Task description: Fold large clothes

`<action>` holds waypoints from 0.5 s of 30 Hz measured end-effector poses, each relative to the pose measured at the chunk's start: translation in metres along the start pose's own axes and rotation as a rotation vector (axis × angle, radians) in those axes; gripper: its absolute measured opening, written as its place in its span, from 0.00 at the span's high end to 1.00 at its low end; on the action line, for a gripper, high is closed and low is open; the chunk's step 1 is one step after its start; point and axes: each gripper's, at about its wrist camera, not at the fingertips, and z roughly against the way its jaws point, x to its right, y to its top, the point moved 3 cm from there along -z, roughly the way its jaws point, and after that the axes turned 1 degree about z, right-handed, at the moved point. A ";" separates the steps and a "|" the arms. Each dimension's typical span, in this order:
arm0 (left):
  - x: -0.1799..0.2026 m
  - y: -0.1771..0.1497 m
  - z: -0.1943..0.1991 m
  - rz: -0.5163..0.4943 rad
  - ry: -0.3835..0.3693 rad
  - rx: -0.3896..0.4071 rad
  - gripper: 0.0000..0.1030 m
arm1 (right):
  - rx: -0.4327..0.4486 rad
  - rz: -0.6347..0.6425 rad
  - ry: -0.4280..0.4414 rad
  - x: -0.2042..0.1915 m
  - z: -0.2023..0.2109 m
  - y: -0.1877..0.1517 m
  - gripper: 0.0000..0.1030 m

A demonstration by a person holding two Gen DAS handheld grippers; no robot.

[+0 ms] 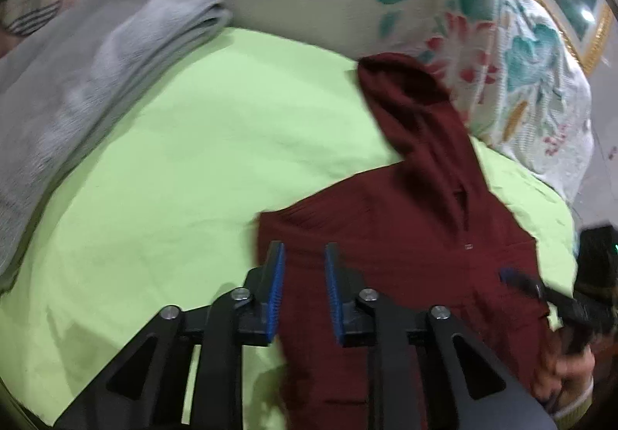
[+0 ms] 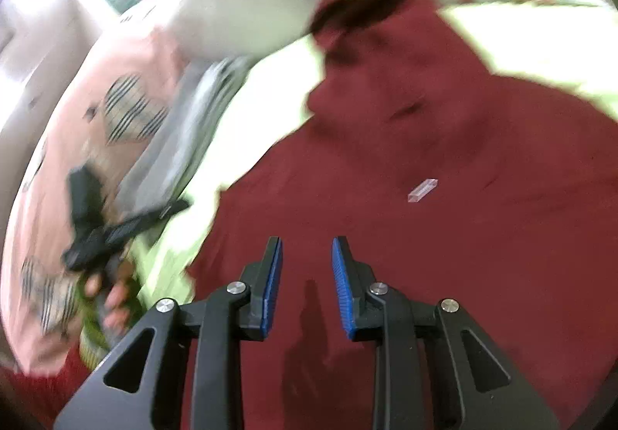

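Currently spread flat: maroon hooded garment [image 1: 405,237], front side down on the light-green sheet [image 1: 174,159], hood [image 1: 417,113] extended toward the floral pillow [image 1: 483,24]. Flat placement judged as preparation for folding; no fold line visible yet.

Left gripper [image 1: 305,294]: jaws partly open, nothing between them, poised over the garment's left edge where maroon cloth meets green sheet. Position judged suitable for taking up that edge or shoulder.

Right gripper [image 2: 307,287]: jaws partly open, empty, poised above the middle of the garment body, near a small pale label [image 2: 423,190]. No cloth pinched by either gripper. Right-wrist view heavily blurred; fine detail not readable.

Bed, not a hard surface: soft and yielding, sheet lightly creased. Grey folded cloth [image 1: 77,82] along the left side of the sheet, clear of the garment. Pink bedding with striped heart patches [image 2: 96,121] beyond the grey cloth. Gold-framed picture [image 1: 571,5] behind the pillow, at the room's far side.

Risk, as judged: sheet bunching together with garment fabric under a low pinch.
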 end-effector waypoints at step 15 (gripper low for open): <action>0.060 0.124 -0.125 -0.016 -0.007 -0.055 0.62 | 0.106 0.017 -0.217 0.060 -0.048 0.158 0.47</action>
